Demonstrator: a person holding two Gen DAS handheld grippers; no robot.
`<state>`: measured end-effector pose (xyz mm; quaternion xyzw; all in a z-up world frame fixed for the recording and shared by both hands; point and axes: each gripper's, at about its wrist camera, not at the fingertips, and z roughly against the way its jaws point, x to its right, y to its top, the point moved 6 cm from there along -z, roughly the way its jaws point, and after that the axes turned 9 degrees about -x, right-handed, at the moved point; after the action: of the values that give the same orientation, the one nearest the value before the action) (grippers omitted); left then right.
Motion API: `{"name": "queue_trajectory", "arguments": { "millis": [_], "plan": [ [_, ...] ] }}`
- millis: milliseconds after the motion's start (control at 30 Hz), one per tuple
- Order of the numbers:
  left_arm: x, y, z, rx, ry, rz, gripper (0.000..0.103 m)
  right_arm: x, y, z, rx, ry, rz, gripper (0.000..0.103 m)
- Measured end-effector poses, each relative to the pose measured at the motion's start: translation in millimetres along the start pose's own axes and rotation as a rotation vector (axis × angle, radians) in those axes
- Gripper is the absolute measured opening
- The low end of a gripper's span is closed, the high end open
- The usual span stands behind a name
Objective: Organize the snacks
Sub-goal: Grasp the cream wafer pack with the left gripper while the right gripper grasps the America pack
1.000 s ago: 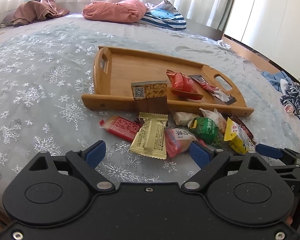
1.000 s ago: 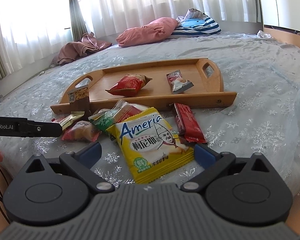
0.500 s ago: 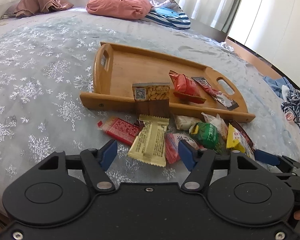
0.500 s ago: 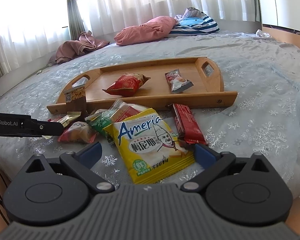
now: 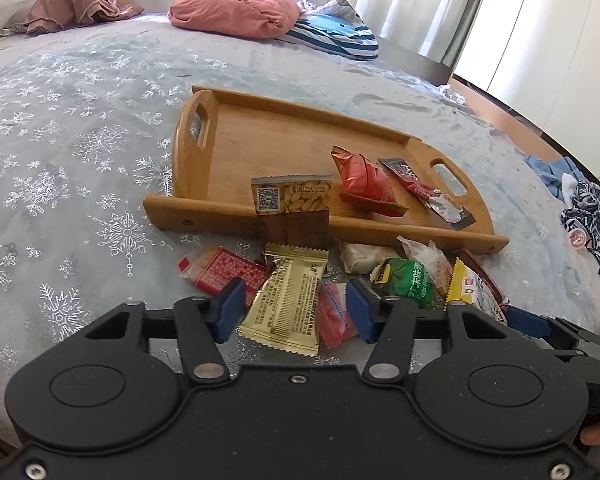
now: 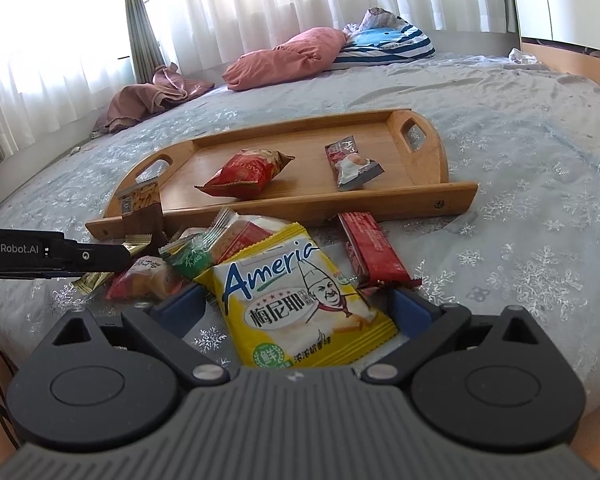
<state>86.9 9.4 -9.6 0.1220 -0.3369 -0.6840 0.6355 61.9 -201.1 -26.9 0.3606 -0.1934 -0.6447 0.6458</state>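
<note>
Snowflake-print bedding [image 5: 80, 152] carries a wooden tray [image 5: 260, 140] with loose snacks piled before its near rail. I read the current step as pickup: my left gripper [image 5: 296, 308] is closing narrow around the gold packet [image 5: 288, 300], pads not yet pressing. My right gripper [image 6: 296, 312] stands wide astride the yellow packet [image 6: 300, 292]. Next: finish closing, lift, carry to the tray. Count: two snacks in the tray, one propped on its rail.

The left gripper [image 5: 296, 310] points down at a slant, its jaws closing without yet pressing on anything. The right gripper [image 6: 300, 312] slants down too, jaws spread wide.
</note>
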Motion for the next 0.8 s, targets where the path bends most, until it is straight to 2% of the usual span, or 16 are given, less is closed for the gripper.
{"name": "queue_trajectory", "arguments": {
  "millis": [67, 133, 333, 800],
  "plan": [
    [1.0, -1.1, 0.1, -0.002, 0.006, -0.006, 0.038, -0.6, -1.2, 0.6, -0.002, 0.001, -0.001, 0.099],
    [2.7, -2.4, 0.8, -0.003, 0.015, -0.017, 0.034, -1.5, -2.4, 2.4, 0.001, -0.001, 0.003, 0.094],
    [5.5, -7.0, 6.1, -0.004, 0.027, -0.043, 0.034, -0.5, -7.8, 13.3, 0.019, -0.023, 0.004, 0.082],
    [4.3, -12.6, 13.9, -0.002, 0.038, -0.040, 0.034, -6.1, -17.9, 30.9, 0.029, -0.023, -0.008, 0.074]
  ]
}}
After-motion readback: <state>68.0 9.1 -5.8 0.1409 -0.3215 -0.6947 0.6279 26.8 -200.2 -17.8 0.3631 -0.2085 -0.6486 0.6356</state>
